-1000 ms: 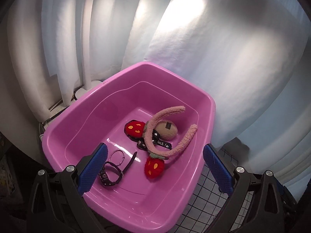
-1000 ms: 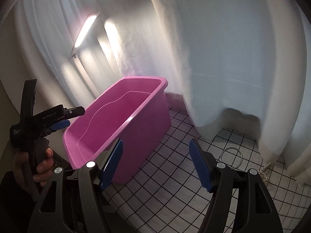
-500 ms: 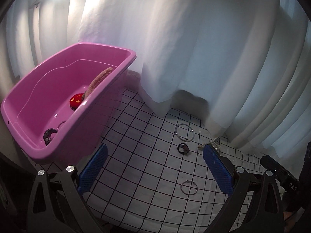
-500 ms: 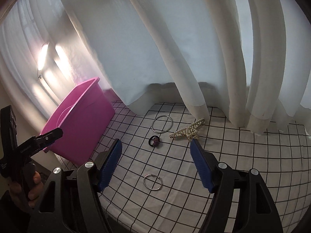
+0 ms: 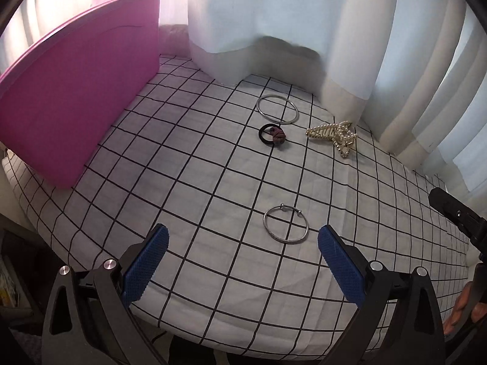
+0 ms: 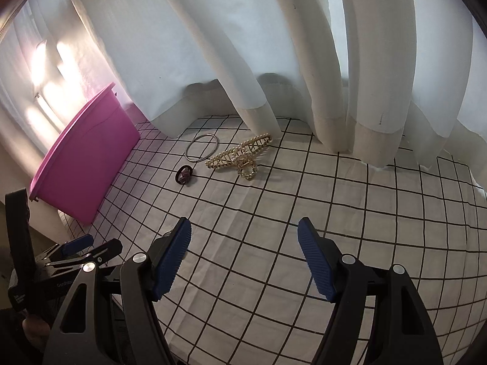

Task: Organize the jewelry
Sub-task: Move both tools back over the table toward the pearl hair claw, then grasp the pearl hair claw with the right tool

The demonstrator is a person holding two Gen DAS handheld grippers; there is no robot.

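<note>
Both the left tool [image 5: 242, 257] and the right tool [image 6: 243, 258] are spread wide and pinch nothing. A thin silver metal bangle [image 5: 285, 224] lies on the checked tabletop [image 5: 213, 182] near its front edge. The pink plastic tub [image 5: 79, 91] stands at the left edge.

Your left claw [image 5: 242, 254] hangs wide open over the checked cloth [image 5: 188, 200], nothing between its blue pads [image 5: 144, 266]. Just ahead lies a silver bangle [image 5: 285, 224]. Farther off sit a black hair tie [image 5: 272, 134], a larger plain ring [image 5: 277, 109] and a pearl hair clip [image 5: 333, 135]. The pink tub [image 5: 76, 91] stands at left, white curtains [image 5: 304, 21] behind.
</note>
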